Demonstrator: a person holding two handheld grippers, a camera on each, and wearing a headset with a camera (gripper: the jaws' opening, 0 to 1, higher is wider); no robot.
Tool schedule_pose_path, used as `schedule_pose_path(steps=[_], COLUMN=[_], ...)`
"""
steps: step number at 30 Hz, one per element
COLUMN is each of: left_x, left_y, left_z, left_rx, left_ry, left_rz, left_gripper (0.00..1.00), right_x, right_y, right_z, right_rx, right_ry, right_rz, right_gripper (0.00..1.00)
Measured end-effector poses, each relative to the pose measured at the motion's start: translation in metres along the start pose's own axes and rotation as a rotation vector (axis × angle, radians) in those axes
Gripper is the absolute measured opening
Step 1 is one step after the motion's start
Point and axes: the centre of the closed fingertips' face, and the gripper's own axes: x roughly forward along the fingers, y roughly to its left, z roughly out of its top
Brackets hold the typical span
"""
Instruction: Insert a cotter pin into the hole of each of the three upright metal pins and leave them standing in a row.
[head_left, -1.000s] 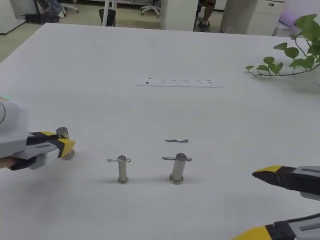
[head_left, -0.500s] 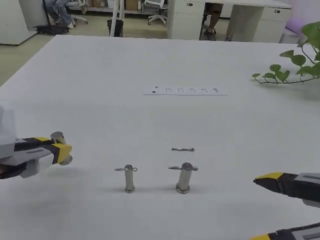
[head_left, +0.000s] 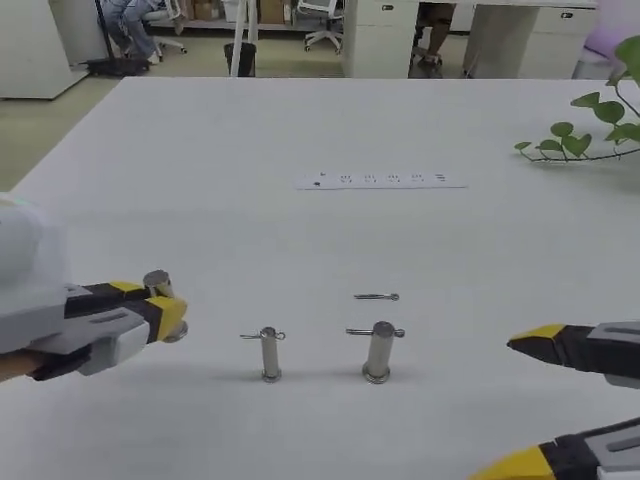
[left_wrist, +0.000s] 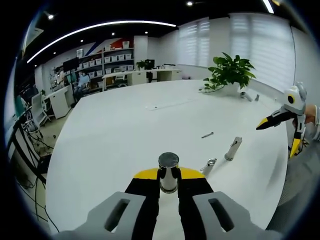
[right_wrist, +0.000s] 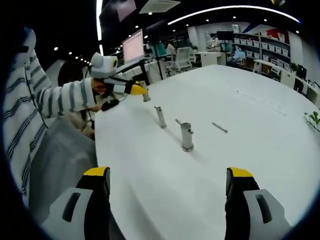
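Head view: my left gripper (head_left: 155, 305) holds the third pin (head_left: 156, 284) left of the thin pin (head_left: 270, 355) and thick pin (head_left: 378, 352), both already cottered. The loose cotter pin (head_left: 376, 297) lies just behind them.

Left gripper view: the jaws pinch the shaft, apparently upright.

Right gripper view: my right gripper (right_wrist: 167, 172) is spread wide, empty.

I'd stand the pin in line, hole reachable.
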Motion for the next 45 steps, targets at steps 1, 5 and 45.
schedule_pose_path(steps=[1,5,45], left_x=[0.000,-0.003,0.021], left_y=[-0.004,-0.018,-0.070], left_z=[-0.002,-0.009,-0.062], left_rx=[0.003,0.032,0.016], left_ry=[0.008,0.027,0.133], left_rz=[-0.001,-0.005,-0.028], left_gripper=[0.11,0.11,0.11], right_x=[0.000,-0.001,0.001], right_y=[0.000,-0.002,0.001], right_z=[0.000,0.002,0.000], right_rx=[-0.003,-0.015,-0.021], right_ry=[-0.001,-0.006,-0.026], right_rz=[0.001,0.000,0.015], right_gripper=[0.97,0.97,0.97])
